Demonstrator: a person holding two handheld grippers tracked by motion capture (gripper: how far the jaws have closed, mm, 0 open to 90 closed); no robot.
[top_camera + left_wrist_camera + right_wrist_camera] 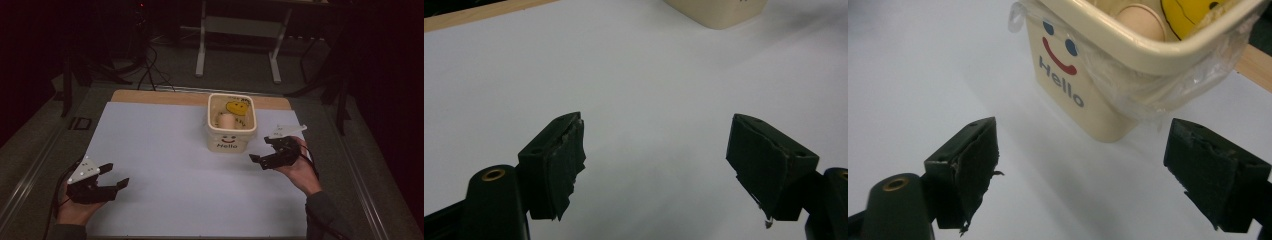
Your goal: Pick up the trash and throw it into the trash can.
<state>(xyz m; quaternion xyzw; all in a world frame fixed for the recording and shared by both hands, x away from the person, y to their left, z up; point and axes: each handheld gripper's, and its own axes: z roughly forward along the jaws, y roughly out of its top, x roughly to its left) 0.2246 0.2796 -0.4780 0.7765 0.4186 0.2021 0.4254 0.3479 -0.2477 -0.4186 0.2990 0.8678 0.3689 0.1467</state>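
A cream bin (231, 140) with a smiley face and "Hello" on its front stands at the back middle of the white sheet. A clear bag lines it, and a yellow smiley item (237, 107) and a tan roll (224, 120) lie inside. My right gripper (266, 149) hovers open just right of the bin's front, nothing between its jaws. In the right gripper view the bin (1128, 70) sits close ahead, slightly right of the gripper (1083, 165). My left gripper (114, 175) is open near the front left, over bare sheet. In the left gripper view its midpoint (656, 160) is over the sheet, with the bin's base (719, 12) far off.
The white sheet (165, 165) covers a wooden board (150, 96) whose far edge shows. Dark floor, cables and a metal stand frame (240, 30) lie beyond the table. A metal rail (360, 200) runs along the right side.
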